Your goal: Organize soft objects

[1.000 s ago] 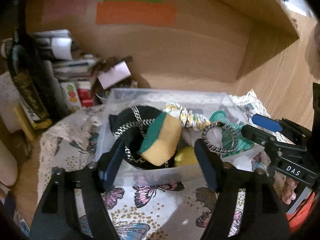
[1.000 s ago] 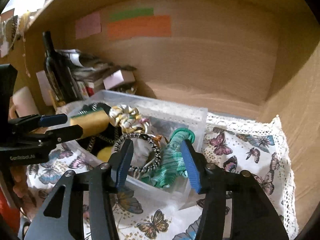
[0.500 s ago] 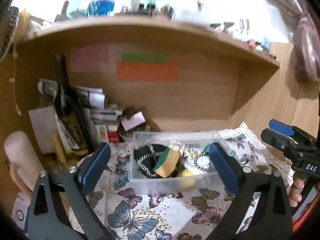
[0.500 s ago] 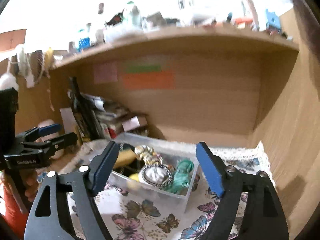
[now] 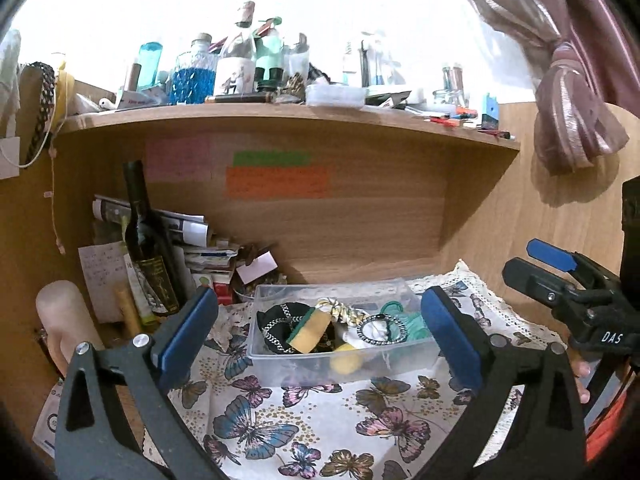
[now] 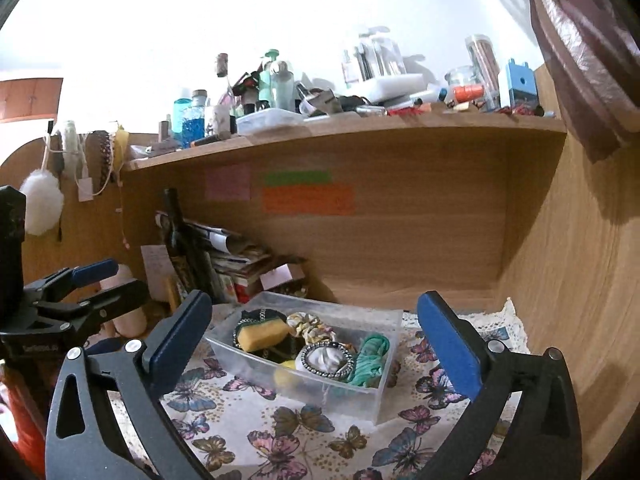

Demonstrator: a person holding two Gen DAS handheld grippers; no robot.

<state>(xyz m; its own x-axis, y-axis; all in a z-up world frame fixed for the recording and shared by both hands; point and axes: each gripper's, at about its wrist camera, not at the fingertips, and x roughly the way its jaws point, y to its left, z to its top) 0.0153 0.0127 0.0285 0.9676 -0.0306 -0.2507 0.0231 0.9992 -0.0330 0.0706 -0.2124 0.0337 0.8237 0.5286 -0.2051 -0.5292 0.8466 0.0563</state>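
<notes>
On butterfly-print cloth over the surface (image 5: pixel 328 432), clear plastic bin (image 5: pixel 340 368) holding yellow-green sponge (image 5: pixel 310 330), scrunchies, teal fabric (image 6: pixel 370 360), left tool (image 5: pixel 320 332) and right tool (image 6: pixel 314 340) both just spread wide, empty, short of bin

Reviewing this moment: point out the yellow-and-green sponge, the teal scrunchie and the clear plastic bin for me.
sponge (image 5: pixel 311 331), left wrist view, on its yellow face.
teal scrunchie (image 6: pixel 370 360), right wrist view, on its bunched fabric.
clear plastic bin (image 5: pixel 320 368), left wrist view, on its near wall.

Butterfly-print cloth (image 5: pixel 256 424); yellow-green sponge (image 5: pixel 310 327); teal, perhaps knitted, scrunchie (image 6: pixel 370 356).
</notes>
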